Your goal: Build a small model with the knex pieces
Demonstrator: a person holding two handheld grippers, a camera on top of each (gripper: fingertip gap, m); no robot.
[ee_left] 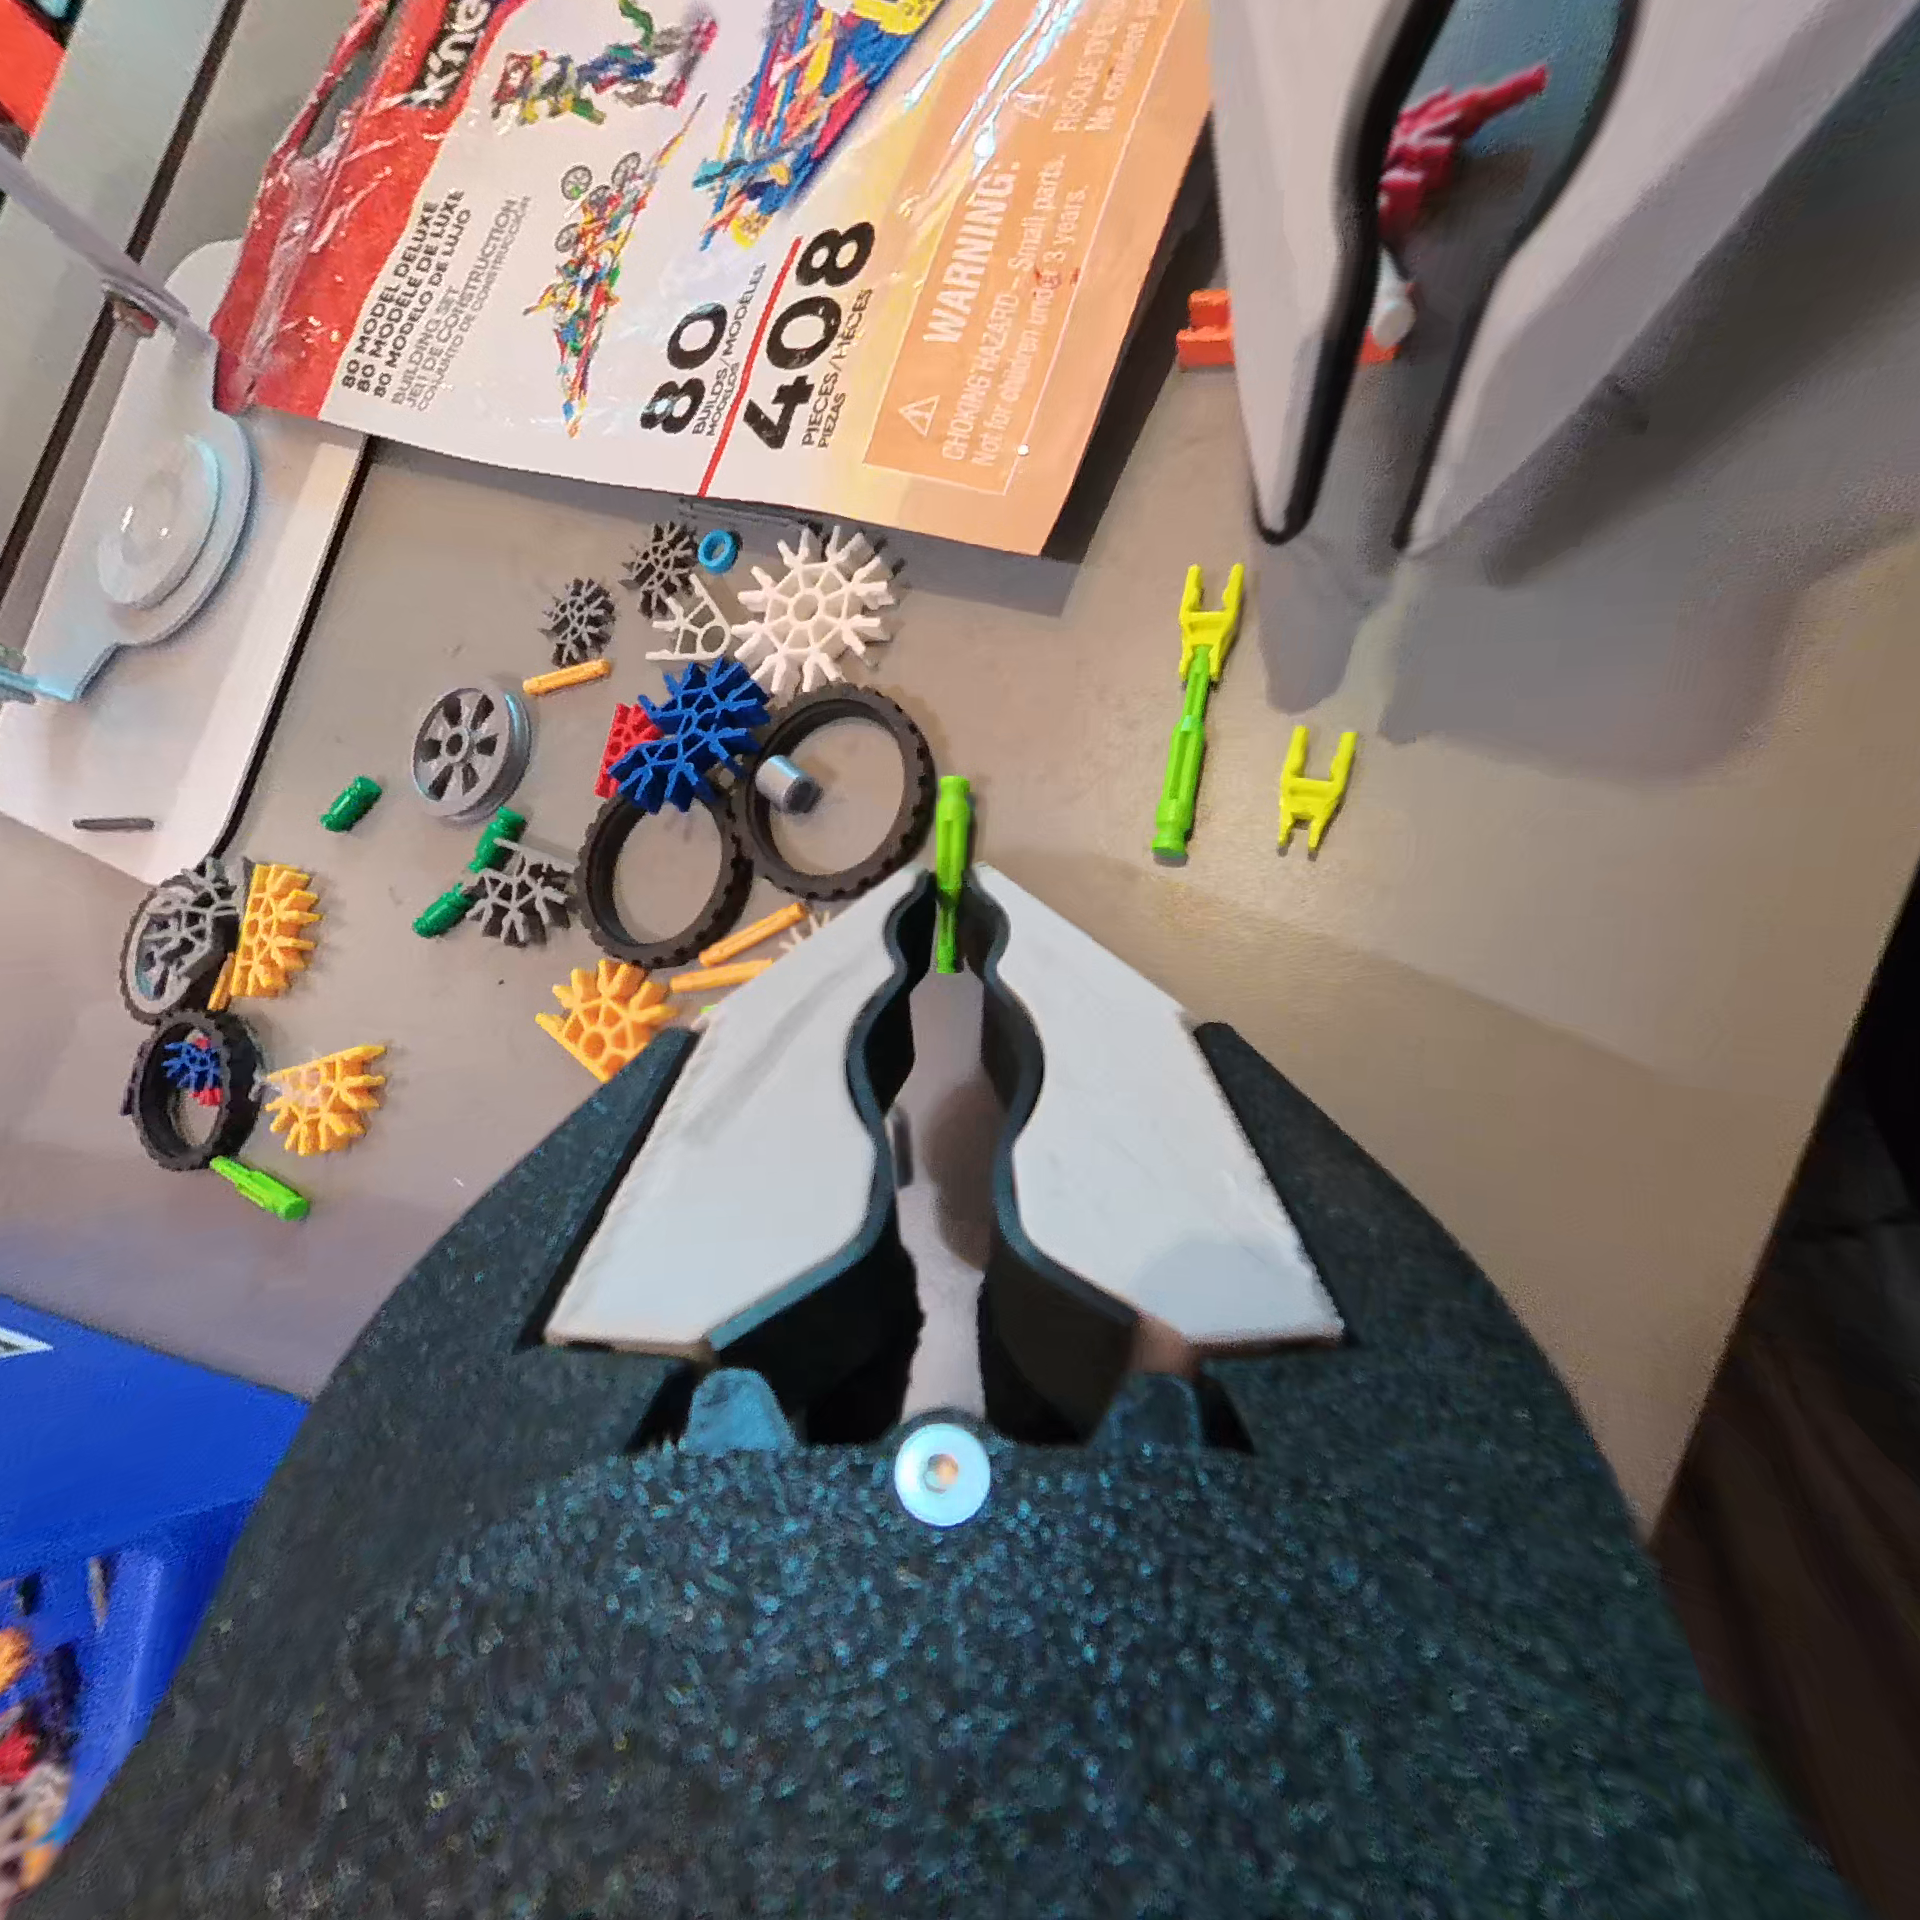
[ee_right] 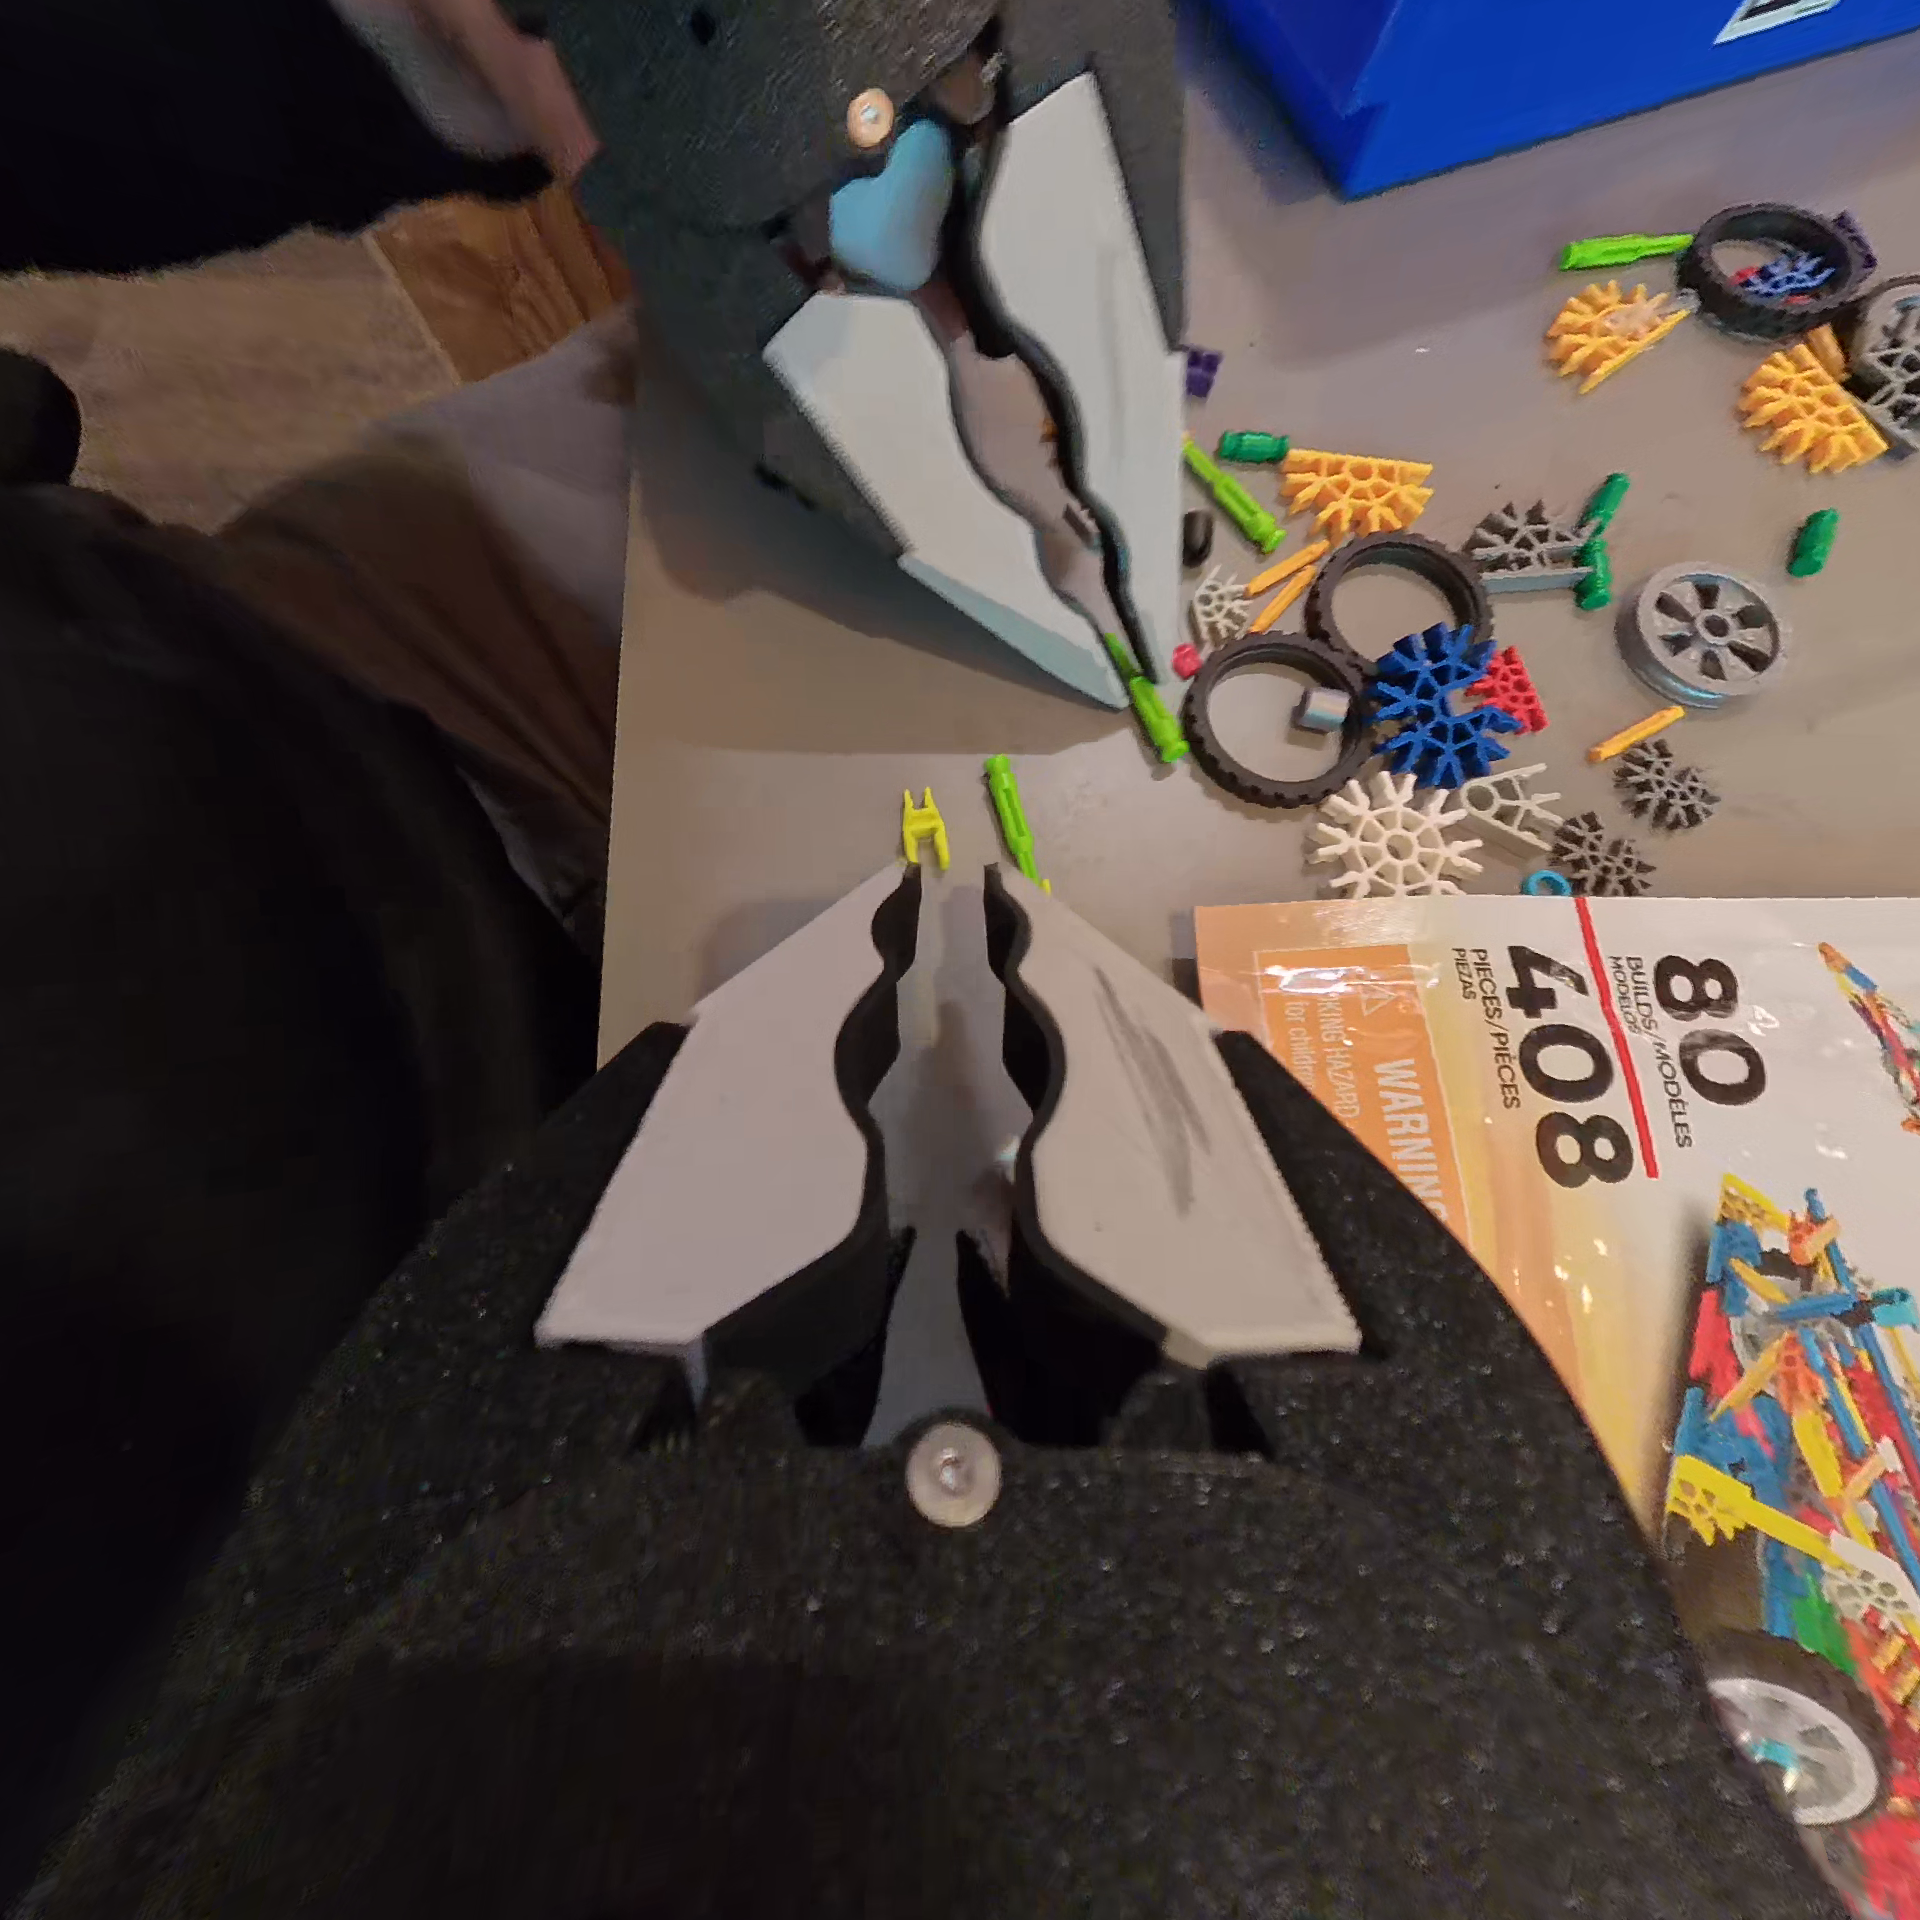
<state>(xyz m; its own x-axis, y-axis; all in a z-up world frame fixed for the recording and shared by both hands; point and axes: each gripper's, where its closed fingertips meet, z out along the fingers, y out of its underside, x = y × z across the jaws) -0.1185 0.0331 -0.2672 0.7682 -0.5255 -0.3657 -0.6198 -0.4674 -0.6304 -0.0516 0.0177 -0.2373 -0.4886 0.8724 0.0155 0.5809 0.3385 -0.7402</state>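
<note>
My left gripper [ee_left: 948, 894] is shut on a lime green rod [ee_left: 952, 831], held upright just above the grey table beside two black tyres [ee_left: 842, 790]. It also shows in the right wrist view [ee_right: 1127, 675] with the rod [ee_right: 1153, 712] sticking out of its tips. My right gripper [ee_right: 951, 883] is slightly open and empty, low over the table. Its tips are just short of a yellow clip connector [ee_right: 925, 831] and a second green rod [ee_right: 1010, 821]. In the left wrist view that rod [ee_left: 1179, 769] is joined to another yellow connector [ee_left: 1210, 613].
A loose pile of pieces lies on the table: blue connectors [ee_left: 691, 743], a white snowflake connector [ee_left: 821, 608], a grey wheel [ee_left: 468, 748], orange connectors, small rods. A printed plastic bag [ee_right: 1558, 1143] lies right of my right gripper. A blue box [ee_right: 1558, 83] stands behind. The table edge [ee_right: 613, 727] is to the left. Across from one pair of fingers to the other is roughly 8 cm. The yellow clip connector [ee_right: 925, 831] sits 4 cm or so from the ends of my right fingers. It is also in sight in the left wrist view [ee_left: 1313, 781].
</note>
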